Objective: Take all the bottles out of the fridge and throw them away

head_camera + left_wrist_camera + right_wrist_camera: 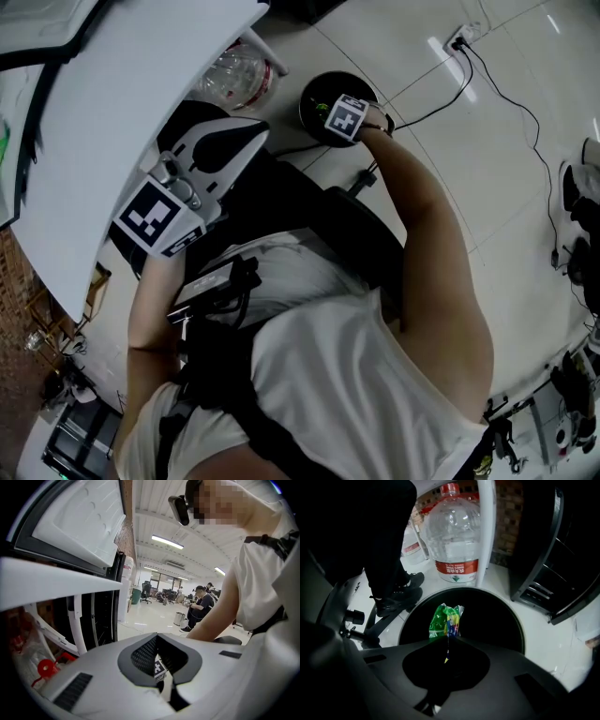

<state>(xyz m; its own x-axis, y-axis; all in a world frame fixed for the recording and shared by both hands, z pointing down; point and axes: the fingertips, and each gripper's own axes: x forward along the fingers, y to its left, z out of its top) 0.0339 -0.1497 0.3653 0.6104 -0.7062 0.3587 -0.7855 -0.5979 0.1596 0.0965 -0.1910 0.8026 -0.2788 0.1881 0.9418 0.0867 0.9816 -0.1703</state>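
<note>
My right gripper (334,112) points down over a round black bin (309,94). In the right gripper view it (446,640) is shut on a small crumpled green, blue and yellow thing (446,619), which hangs over the bin's dark mouth (506,620). Whether that thing is a bottle or a wrapper I cannot tell. My left gripper (255,133) is held beside the open white fridge door (122,112). Its jaws (170,684) look shut with nothing between them. Fridge shelf rails (96,616) show to its left. No bottle shows inside the fridge.
A big clear water jug with a red label (454,536) stands on the floor just behind the bin, also visible as a jug (236,75) by the door. My black shoe (396,596) is left of the bin. A cable (487,75) crosses the white floor.
</note>
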